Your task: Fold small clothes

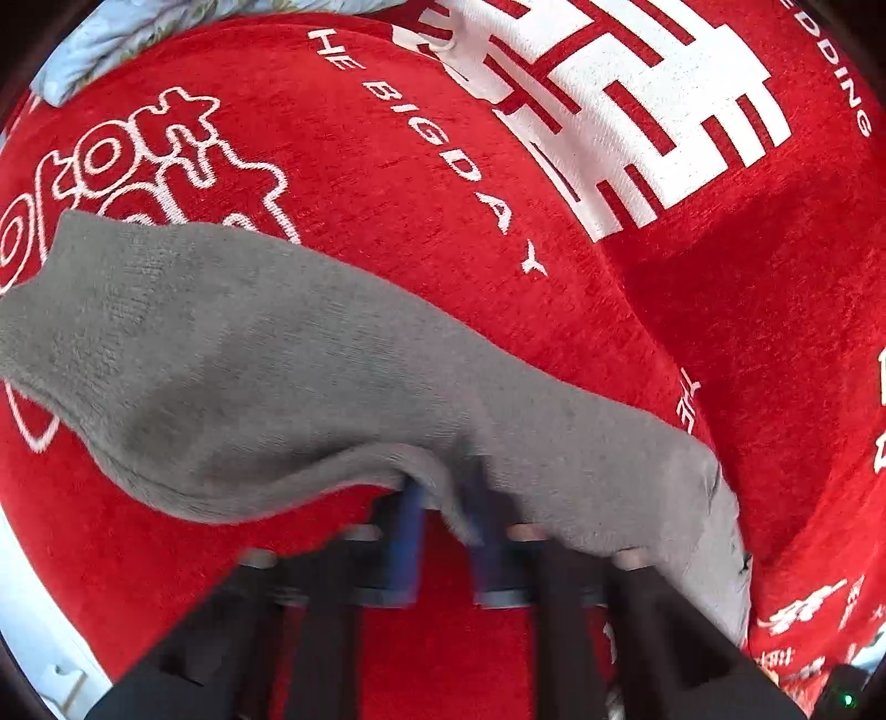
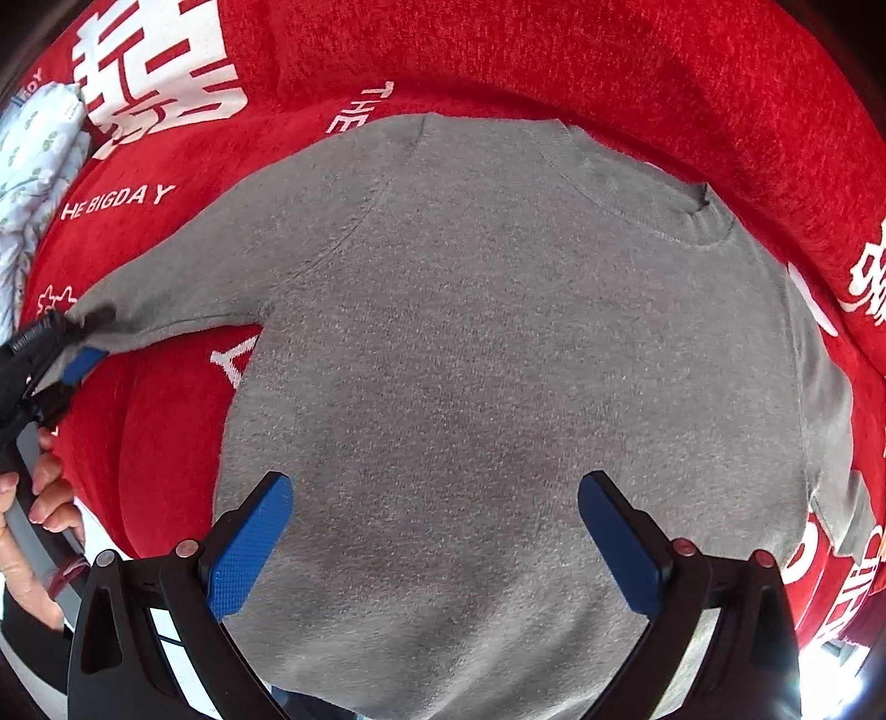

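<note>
A small grey knit sweater (image 2: 498, 360) lies flat on a red cloth (image 2: 609, 72) with white lettering. One sleeve (image 2: 183, 288) stretches out to the left. My left gripper (image 1: 443, 498) is shut on the cuff end of that sleeve (image 1: 249, 360) and holds it lifted off the cloth; it also shows in the right wrist view (image 2: 83, 343) at the left edge. My right gripper (image 2: 434, 531) is open, its blue pads (image 2: 249, 548) hovering over the sweater's lower body, holding nothing.
A pale floral cloth (image 2: 33, 149) lies at the far left, and it shows in the left wrist view (image 1: 111, 39) at the top left. A hand (image 2: 33, 515) holds the left gripper's handle. The red cloth's edge (image 1: 33, 581) is at lower left.
</note>
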